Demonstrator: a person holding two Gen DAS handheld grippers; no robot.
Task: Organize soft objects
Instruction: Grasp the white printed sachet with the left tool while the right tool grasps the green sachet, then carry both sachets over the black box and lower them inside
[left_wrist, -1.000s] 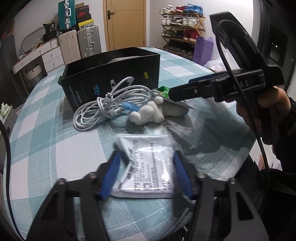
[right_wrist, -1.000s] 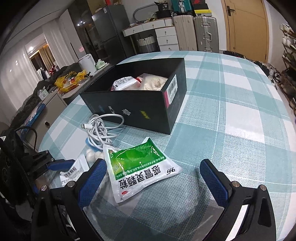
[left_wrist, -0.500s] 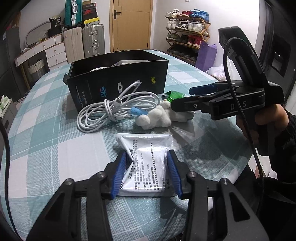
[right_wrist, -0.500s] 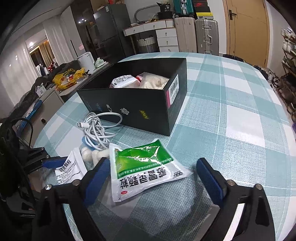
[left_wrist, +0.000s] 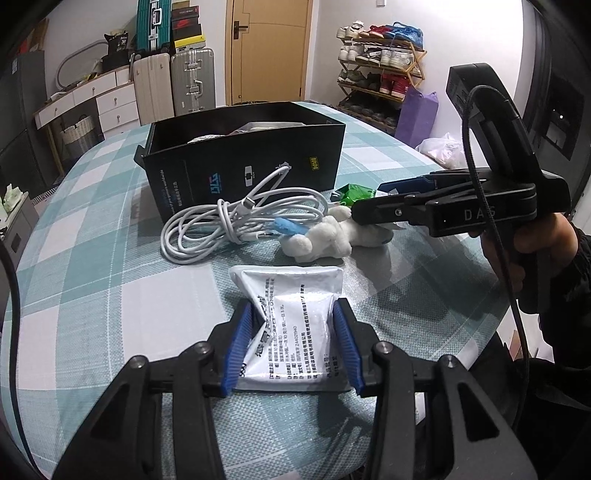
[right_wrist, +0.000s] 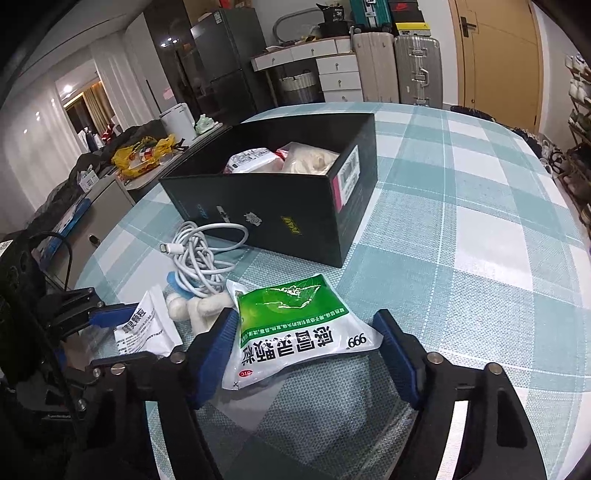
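A white printed packet (left_wrist: 295, 332) lies on the checked tablecloth, and my left gripper (left_wrist: 291, 314) is shut on it, blue pads pressing both sides. The right wrist view shows that packet (right_wrist: 147, 328) in the left gripper (right_wrist: 122, 336) at the lower left. A green and white packet (right_wrist: 295, 325) lies flat between the fingers of my right gripper (right_wrist: 306, 317). Its jaws are closing, and the pads are just reaching the packet's edges. From the left wrist, the right gripper (left_wrist: 369, 199) hangs over the green packet (left_wrist: 351, 192), held by a hand.
A small white plush toy (left_wrist: 325, 240) with a blue part and a coiled white cable (left_wrist: 236, 218) lie between the packets and an open black box (right_wrist: 277, 206) holding other bagged items. The table edge (left_wrist: 480, 332) runs close on the right, by the person.
The left jaws closed from beside the white packet onto its sides. The right jaws narrowed steadily from wide apart to the green packet's edges. Neither packet has left the table.
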